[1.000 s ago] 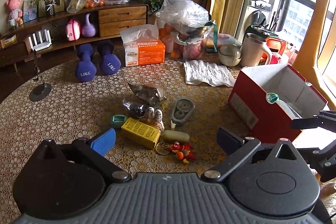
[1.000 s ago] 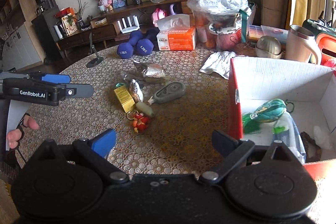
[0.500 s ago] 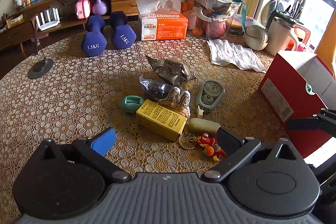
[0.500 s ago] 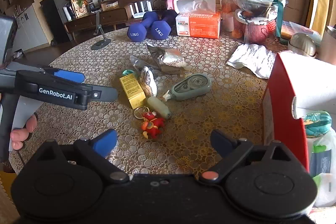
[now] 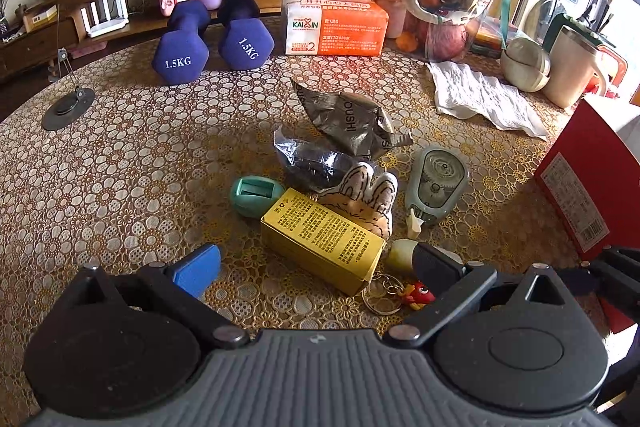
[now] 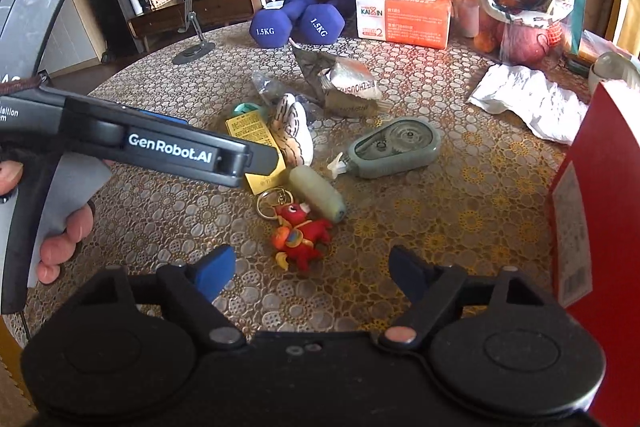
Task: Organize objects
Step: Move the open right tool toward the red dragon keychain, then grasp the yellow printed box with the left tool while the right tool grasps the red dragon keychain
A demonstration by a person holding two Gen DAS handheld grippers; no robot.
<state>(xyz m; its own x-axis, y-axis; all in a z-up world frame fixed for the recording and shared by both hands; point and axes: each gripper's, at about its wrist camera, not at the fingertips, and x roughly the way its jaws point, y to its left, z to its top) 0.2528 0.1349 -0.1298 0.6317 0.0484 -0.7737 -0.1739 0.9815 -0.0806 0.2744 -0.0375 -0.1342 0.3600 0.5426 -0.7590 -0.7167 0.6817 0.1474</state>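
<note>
From the left wrist, our left gripper (image 5: 316,265) is spread wide around the yellow box (image 5: 324,241) mid-table, empty. From the right wrist, our right gripper (image 6: 308,269) gapes empty before the red keychain toy (image 6: 302,235); the red box (image 6: 596,195) stands at the table's right edge.

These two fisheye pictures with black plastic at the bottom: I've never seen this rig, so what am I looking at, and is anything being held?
No robot: a person holds a two-finger gripper in each hand, each with a camera looking along its fingers. In the left view, the left gripper is open over a yellow box. In the right view, the right gripper is open near a red toy keychain; the left one reaches in from the side. Nothing is held. Also on the patterned table: a grey-green tape dispenser, foil wrappers, dumbbells, a tissue pack and a red box.
</note>
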